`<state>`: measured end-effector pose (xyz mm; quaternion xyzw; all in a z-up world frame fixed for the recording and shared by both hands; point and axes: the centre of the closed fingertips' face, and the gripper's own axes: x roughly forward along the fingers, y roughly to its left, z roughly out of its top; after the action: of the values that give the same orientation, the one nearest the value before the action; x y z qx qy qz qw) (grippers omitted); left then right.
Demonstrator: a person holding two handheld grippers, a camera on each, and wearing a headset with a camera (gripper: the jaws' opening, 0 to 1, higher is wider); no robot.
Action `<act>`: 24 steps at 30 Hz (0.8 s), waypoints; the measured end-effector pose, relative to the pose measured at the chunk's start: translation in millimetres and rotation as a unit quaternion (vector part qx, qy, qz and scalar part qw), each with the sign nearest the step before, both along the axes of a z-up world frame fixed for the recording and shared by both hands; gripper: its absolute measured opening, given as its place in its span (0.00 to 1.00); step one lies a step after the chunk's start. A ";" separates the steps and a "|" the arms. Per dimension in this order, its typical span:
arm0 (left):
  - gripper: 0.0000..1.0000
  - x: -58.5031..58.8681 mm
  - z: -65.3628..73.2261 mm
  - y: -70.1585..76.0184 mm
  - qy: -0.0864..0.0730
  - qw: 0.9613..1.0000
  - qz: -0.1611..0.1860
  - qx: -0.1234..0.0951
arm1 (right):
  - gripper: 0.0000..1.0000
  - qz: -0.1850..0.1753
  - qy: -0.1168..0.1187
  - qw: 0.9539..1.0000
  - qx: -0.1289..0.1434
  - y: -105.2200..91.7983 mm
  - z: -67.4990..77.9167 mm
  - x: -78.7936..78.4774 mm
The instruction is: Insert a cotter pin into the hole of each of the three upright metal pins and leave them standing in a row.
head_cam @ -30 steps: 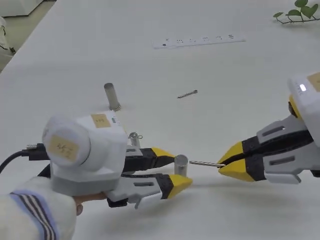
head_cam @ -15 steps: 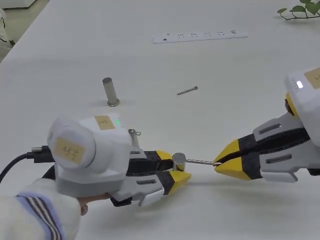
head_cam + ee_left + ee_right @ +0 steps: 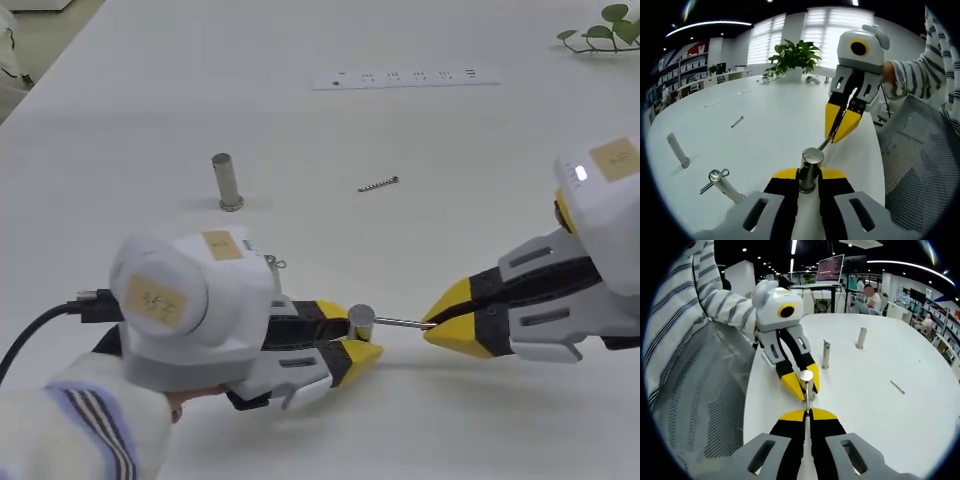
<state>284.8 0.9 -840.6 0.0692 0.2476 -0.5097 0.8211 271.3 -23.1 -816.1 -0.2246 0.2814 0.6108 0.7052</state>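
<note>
On a white table (image 3: 300, 120), the left gripper (image 3: 358, 335) is clamped on an upright metal pin (image 3: 361, 320). The right gripper (image 3: 437, 327) pinches a cotter pin (image 3: 400, 323), its tip meeting the metal pin near the top.

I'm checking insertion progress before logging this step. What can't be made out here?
- Hole in the held metal pin: head view, covered by the jaws of the left gripper, so whether the cotter pin in the right gripper has entered is unclear.
- Second metal pin: head view, mostly behind the left gripper's housing.
- Far metal pin: head view, its hole too small to see.
</note>
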 end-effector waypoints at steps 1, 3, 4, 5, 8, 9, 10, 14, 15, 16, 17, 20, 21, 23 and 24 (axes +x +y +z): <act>0.13 0.2 0.0 0.1 0.000 1.000 0.001 0.000 | 0.04 -0.001 -0.001 1.000 0.000 0.9 0.3 0.1; 0.13 0.5 -0.1 -0.1 -0.002 1.000 0.002 0.001 | 0.04 -0.003 -0.002 1.000 0.002 3.1 1.0 -0.1; 0.13 0.6 0.0 -0.5 -0.002 1.000 0.003 0.000 | 0.04 -0.003 -0.003 1.000 0.002 5.0 1.4 -0.5; 0.13 0.5 -0.1 -0.9 -0.003 1.000 0.003 0.000 | 0.04 -0.002 -0.005 1.000 -0.001 6.5 1.0 -0.8; 0.13 0.4 -0.1 -2.2 0.001 1.000 0.007 -0.007 | 0.04 0.000 -0.009 1.000 -0.003 7.8 1.3 0.9; 0.13 0.6 -0.2 -2.3 0.000 1.000 0.007 -0.007 | 0.04 0.000 -0.009 1.000 -0.005 7.8 0.9 1.7; 0.13 0.6 -0.2 -2.3 0.000 1.000 0.008 -0.008 | 0.04 0.000 -0.009 1.000 -0.004 8.9 1.1 1.7; 0.13 1.0 -0.4 -2.4 0.004 1.000 0.013 -0.020 | 0.04 -0.002 -0.009 1.000 -0.001 12.8 0.9 1.4; 0.13 1.2 -0.5 -2.5 0.005 1.000 0.014 -0.022 | 0.04 -0.003 -0.010 1.000 0.000 13.3 1.0 1.4; 0.13 1.3 -0.6 -2.7 0.006 1.000 0.014 -0.022 | 0.04 -0.004 -0.009 1.000 0.001 14.5 1.1 1.1; 0.13 1.4 -0.6 -2.8 0.006 1.000 0.013 -0.022 | 0.04 -0.006 -0.007 1.000 0.003 15.3 1.4 1.0; 0.13 1.9 -0.8 -3.2 0.009 1.000 0.014 -0.023 | 0.04 -0.013 -0.006 1.000 0.007 18.3 1.6 1.4; 0.13 2.1 -0.9 -3.2 0.009 1.000 0.014 -0.023 | 0.04 -0.012 -0.006 1.000 0.007 19.6 1.6 1.5; 0.13 2.5 -1.1 -3.8 0.007 1.000 0.013 -0.021 | 0.04 -0.018 -0.007 1.000 0.011 22.5 2.2 3.0; 0.13 2.6 -1.1 -3.9 0.005 1.000 0.013 -0.020 | 0.04 -0.018 -0.004 1.000 0.013 23.6 2.2 2.2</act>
<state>287.4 -3.0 -841.7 0.0470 0.2425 -0.5044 0.8274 273.5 0.5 -814.0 -0.2130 0.2745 0.6007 0.7200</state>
